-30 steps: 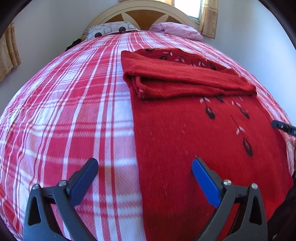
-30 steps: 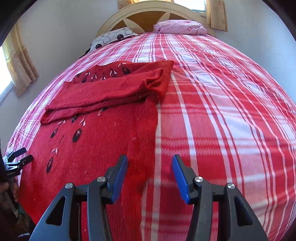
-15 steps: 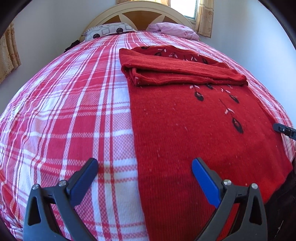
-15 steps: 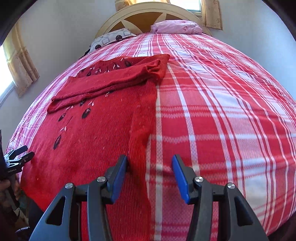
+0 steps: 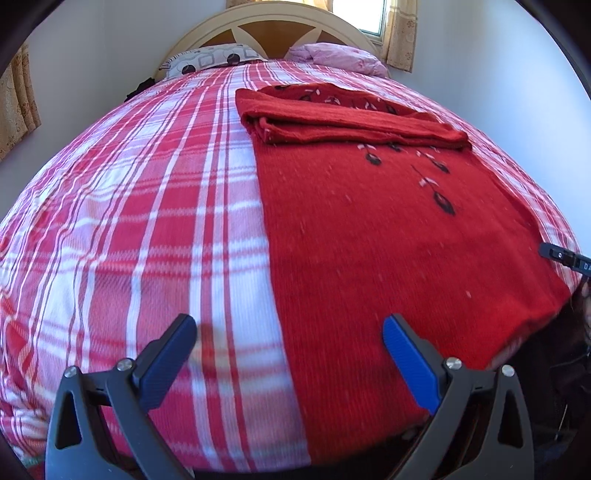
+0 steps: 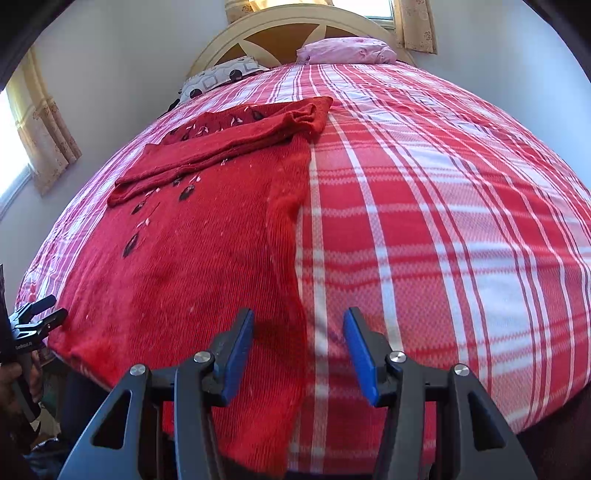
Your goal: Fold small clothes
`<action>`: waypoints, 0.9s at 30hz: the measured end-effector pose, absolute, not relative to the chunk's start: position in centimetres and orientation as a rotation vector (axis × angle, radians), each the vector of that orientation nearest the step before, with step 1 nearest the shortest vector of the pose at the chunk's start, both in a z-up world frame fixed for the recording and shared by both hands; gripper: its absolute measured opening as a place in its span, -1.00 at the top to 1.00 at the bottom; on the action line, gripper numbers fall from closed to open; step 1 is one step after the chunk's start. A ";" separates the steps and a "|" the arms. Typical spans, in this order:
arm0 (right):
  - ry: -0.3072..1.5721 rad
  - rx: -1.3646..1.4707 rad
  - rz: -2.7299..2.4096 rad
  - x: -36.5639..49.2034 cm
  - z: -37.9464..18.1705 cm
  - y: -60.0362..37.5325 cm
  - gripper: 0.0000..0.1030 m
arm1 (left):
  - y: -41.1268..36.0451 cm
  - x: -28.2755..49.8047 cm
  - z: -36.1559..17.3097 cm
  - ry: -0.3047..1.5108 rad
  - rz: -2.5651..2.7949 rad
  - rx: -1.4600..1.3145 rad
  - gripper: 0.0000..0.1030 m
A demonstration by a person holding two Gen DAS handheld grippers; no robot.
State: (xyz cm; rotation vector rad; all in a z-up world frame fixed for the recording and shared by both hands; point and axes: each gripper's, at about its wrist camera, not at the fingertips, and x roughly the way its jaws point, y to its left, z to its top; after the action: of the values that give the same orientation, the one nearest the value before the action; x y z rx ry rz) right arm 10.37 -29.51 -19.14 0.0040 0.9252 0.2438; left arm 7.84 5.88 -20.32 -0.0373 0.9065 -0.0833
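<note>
A red knitted sweater [image 5: 376, 229] with black and white leaf marks lies flat on the plaid bed, its sleeves folded across the far end [image 5: 351, 122]. It also shows in the right wrist view [image 6: 192, 258]. My left gripper [image 5: 290, 354] is open and empty, above the sweater's near left corner and edge. My right gripper [image 6: 299, 350] is open and empty, above the sweater's near right edge. The left gripper's tip shows at the right view's left edge [image 6: 33, 317], and the right gripper's tip at the left view's right edge [image 5: 561, 254].
The bed has a red and white plaid cover [image 5: 147, 206]. A patterned pillow [image 5: 210, 61] and a pink pillow [image 5: 332, 55] lie by the cream headboard [image 6: 295, 26]. Curtained windows stand at both sides. The bed's near edge is just below both grippers.
Both grippers have drawn back toward the bed's near edge and lower, so the sweater's bottom hem now sits under the fingers. Both stay open.
</note>
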 end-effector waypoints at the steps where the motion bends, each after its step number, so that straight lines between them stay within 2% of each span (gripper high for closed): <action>1: 0.928 0.008 0.247 10.0 -19.2 -29.7 0.00 | 5.8 7.4 -20.3 0.909 -0.087 -0.037 -0.99; 12: 0.946 0.014 0.262 7.1 -19.5 -30.4 0.00 | 5.3 5.3 -20.3 0.917 -0.093 -0.037 -0.79; 17: 0.952 0.027 0.280 6.0 -19.7 -30.9 0.01 | 5.3 5.0 -20.2 0.922 -0.107 -0.056 -0.62; 22: 0.957 0.049 0.296 5.7 -19.7 -31.0 0.16 | 5.4 4.6 -19.9 0.929 -0.126 -0.077 -0.43; 26: 0.961 0.051 0.325 5.5 -19.8 -30.6 0.28 | 5.3 4.4 -19.9 0.936 -0.150 -0.089 -0.42; 27: 0.960 0.047 0.331 5.5 -19.9 -30.5 0.40 | 5.2 4.4 -20.0 0.934 -0.150 -0.080 -0.42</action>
State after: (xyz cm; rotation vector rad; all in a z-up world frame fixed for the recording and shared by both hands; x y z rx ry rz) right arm 5.50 -30.48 -19.88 0.0466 0.9598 0.3307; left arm 4.43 5.19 -20.00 -0.0804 0.9344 -0.1500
